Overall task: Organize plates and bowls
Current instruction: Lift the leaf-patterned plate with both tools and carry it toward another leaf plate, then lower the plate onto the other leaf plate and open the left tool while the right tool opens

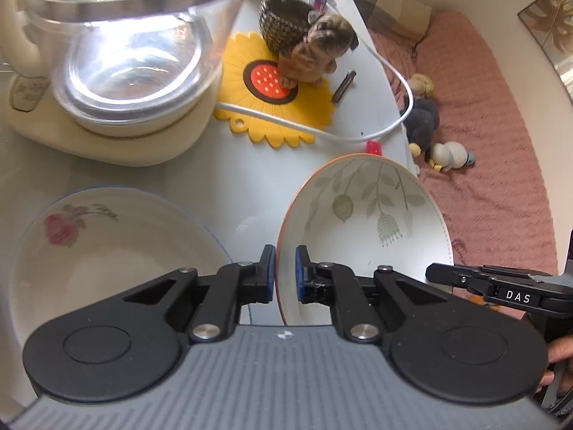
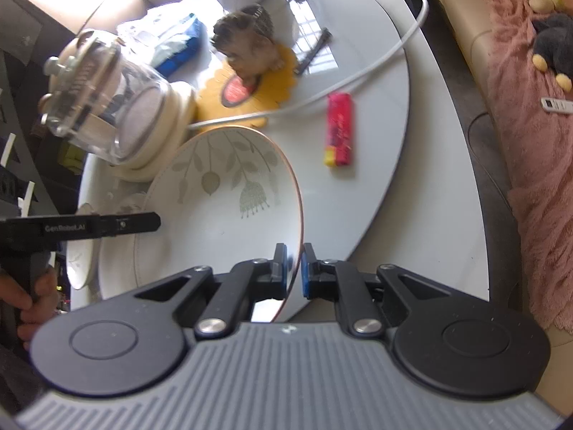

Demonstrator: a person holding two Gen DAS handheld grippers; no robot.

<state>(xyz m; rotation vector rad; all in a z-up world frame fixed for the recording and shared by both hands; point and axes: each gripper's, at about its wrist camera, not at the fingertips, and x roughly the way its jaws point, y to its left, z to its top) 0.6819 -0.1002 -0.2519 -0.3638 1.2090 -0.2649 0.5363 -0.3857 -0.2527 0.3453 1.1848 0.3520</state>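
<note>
A white bowl with grey leaf print and an orange rim (image 1: 361, 222) (image 2: 222, 208) hangs tilted above the white table, held from both sides. My left gripper (image 1: 285, 272) is shut on its left rim, blue pads pressing the edge. On the opposite rim my right gripper (image 2: 294, 268) is shut the same way. Each gripper shows in the other's view as a black arm: the right one (image 1: 494, 283) and the left one (image 2: 107, 224). A second white plate with a pink flower (image 1: 104, 251) lies on the table to the left of the bowl.
A glass kettle on a cream base (image 1: 118, 71) stands at the back left. Behind the bowl are a yellow sunflower mat (image 1: 275, 93) with a hedgehog figure (image 1: 308, 39), a white cable (image 1: 394, 82) and a red packet (image 2: 340, 129). A pink-covered sofa (image 1: 494, 165) with plush toys lies beyond the table edge.
</note>
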